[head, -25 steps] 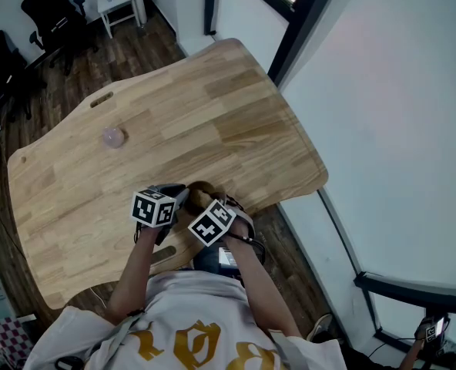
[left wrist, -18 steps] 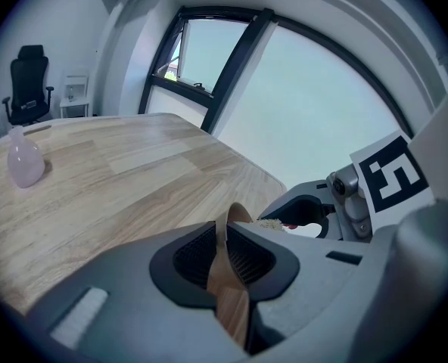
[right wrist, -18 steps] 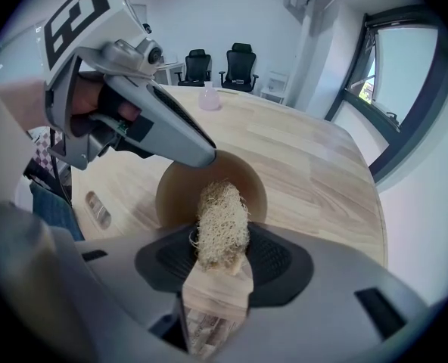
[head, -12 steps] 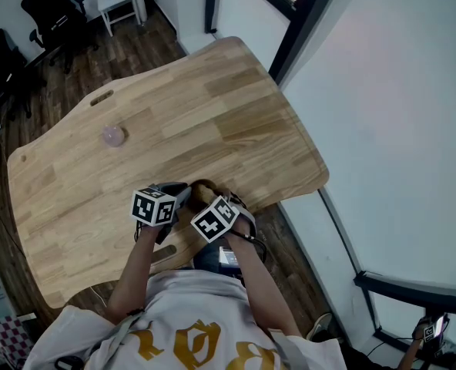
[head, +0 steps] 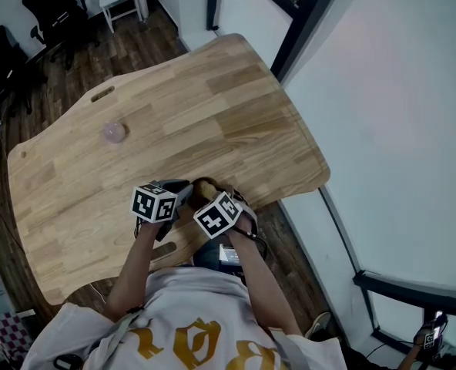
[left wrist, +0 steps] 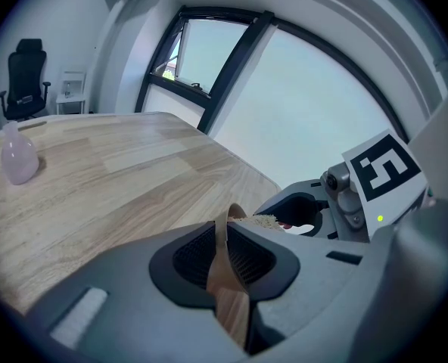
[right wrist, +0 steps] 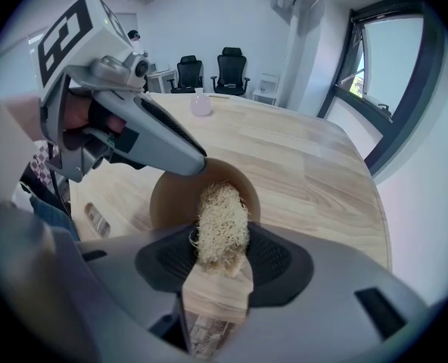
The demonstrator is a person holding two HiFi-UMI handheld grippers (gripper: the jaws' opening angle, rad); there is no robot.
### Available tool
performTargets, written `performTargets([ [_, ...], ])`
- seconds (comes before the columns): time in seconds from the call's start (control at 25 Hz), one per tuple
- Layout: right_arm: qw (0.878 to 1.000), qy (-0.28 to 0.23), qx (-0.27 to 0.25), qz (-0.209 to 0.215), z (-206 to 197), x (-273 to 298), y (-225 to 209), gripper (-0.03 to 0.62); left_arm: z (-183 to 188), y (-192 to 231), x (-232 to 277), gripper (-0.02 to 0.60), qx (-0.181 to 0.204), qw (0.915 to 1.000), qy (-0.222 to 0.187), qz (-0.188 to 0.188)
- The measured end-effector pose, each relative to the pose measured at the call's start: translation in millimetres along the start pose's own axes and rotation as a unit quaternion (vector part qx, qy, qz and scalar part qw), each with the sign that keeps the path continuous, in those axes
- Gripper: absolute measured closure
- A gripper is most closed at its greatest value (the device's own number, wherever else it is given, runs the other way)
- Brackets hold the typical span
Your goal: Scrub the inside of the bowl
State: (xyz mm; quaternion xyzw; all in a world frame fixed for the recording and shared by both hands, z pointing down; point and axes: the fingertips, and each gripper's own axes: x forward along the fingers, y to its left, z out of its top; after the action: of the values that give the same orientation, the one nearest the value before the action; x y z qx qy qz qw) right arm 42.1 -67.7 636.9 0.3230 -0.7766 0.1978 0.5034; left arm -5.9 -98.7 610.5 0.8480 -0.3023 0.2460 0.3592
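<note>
— Little changed over the last second: right gripper [right wrist: 221, 257] nudged slightly, fingers clenched on the fibre scrubber [right wrist: 222, 216], tuft inside the wooden bowl [right wrist: 171, 203]. Probably mid-scrub.
— And the left gripper [left wrist: 222, 254]?
— Pinching the bowl's rim. Close to the tabletop's [head: 174, 114] near edge; open room beyond, pink bottle [head: 114, 132] well apart.
</note>
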Motion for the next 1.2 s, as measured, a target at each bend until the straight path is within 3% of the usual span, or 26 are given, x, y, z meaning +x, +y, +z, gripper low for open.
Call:
performTargets([
  [0.48, 1.000, -0.016, -0.016, 0.000, 7, -4, 1, 0.411, 5, -2, -1, 0.541, -0.011, 0.9999, -0.005, -0.009],
  [1.2, 0.996, -0.040, -0.062, 0.054, 15, -7, 31, 0.411, 12, -1, -4, 0.538, -0.011, 0.9999, -0.009, -0.005],
])
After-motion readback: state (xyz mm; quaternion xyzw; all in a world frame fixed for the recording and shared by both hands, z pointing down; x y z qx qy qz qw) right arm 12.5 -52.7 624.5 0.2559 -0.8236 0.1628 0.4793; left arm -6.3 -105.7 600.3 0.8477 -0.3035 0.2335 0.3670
